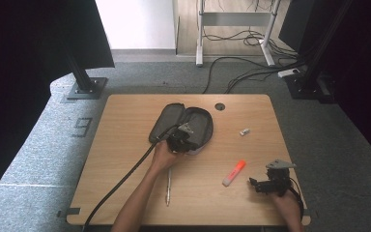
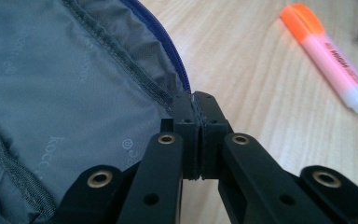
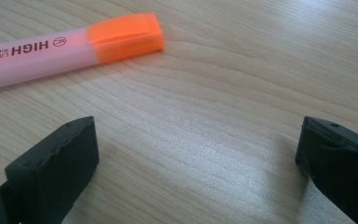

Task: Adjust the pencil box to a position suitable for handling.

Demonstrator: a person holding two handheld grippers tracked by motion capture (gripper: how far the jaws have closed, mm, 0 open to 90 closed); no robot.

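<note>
On the wooden table (image 1: 125,159) an open pencil case (image 1: 171,118) is seen at frame centre, its rim pinched by the left gripper (image 2: 196,109) — the right gripper (image 1: 252,182), jaws spread, is held lower right, just right of the highlighter (image 1: 234,173), whose long axis runs diagonally.

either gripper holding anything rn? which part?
Left gripper: jaws shut on the pouch, pinching its open edge by the zipper. Right gripper: jaws open above bare table, holding nothing; the highlighter lies just ahead, untouched.
</note>
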